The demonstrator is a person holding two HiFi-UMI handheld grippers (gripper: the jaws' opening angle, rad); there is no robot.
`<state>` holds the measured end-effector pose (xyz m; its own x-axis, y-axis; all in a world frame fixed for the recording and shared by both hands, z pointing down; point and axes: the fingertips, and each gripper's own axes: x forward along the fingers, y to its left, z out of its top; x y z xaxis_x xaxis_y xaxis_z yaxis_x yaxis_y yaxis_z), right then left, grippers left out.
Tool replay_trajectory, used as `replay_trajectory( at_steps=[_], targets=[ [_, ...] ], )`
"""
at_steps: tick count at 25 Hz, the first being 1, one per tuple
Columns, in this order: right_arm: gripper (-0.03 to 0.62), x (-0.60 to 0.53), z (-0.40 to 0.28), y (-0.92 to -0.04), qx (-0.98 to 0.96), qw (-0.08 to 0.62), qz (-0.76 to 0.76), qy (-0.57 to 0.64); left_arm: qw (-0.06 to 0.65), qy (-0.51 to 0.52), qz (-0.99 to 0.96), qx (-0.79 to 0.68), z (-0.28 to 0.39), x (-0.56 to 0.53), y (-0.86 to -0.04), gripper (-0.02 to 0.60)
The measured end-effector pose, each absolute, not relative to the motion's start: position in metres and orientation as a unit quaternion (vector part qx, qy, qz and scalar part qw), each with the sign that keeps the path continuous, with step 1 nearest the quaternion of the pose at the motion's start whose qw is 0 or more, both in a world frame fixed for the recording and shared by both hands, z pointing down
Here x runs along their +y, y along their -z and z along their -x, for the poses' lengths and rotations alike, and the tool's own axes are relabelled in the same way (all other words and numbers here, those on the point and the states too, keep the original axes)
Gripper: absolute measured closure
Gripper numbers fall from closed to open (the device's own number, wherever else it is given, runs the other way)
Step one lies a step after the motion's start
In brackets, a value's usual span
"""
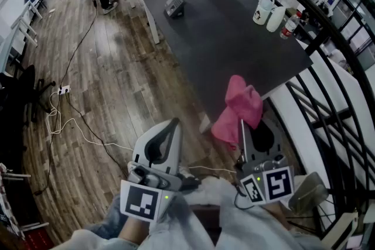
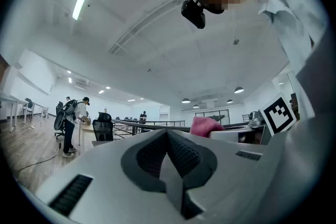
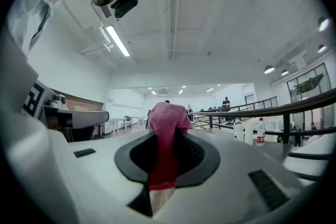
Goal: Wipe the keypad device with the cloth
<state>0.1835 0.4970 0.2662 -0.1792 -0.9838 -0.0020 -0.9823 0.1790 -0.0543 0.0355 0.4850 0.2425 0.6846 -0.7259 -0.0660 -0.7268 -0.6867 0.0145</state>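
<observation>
Clamping the lengthwise-protruding cloth, right tongs sit beside closed, empty left tongs.

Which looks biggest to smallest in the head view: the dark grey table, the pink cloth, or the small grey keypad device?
1. Dark grey table, largest.
2. Pink cloth, though it is held near the camera, which flatters it.
3. Small grey keypad device, smallest, far off on the table.
</observation>
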Motion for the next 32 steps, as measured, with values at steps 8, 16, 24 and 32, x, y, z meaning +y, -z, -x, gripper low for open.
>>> replay_trajectory(
  at_steps=[8, 16, 24, 32],
  targets=[
    [0.525, 0.496, -0.176, -0.266, 0.768, 0.017, 0.640, 0.018, 0.008, -0.036, 0.919, 0.393, -0.030, 0.484, -0.241, 0.578],
    [0.524, 0.490, -0.165, -0.265, 0.769, 0.016, 0.638, 0.020, 0.006, -0.035, 0.918, 0.395, -0.018, 0.479, -0.241, 0.578],
    [0.523, 0.478, -0.142, -0.269, 0.770, 0.031, 0.637, 0.030, 0.010, -0.037, 0.911, 0.411, 0.018, 0.473, -0.244, 0.578],
    [0.523, 0.478, -0.113, -0.270, 0.775, 0.027, 0.631, 0.020, 0.016, -0.039, 0.900, 0.433, 0.059, 0.474, -0.248, 0.578]
  ],
)
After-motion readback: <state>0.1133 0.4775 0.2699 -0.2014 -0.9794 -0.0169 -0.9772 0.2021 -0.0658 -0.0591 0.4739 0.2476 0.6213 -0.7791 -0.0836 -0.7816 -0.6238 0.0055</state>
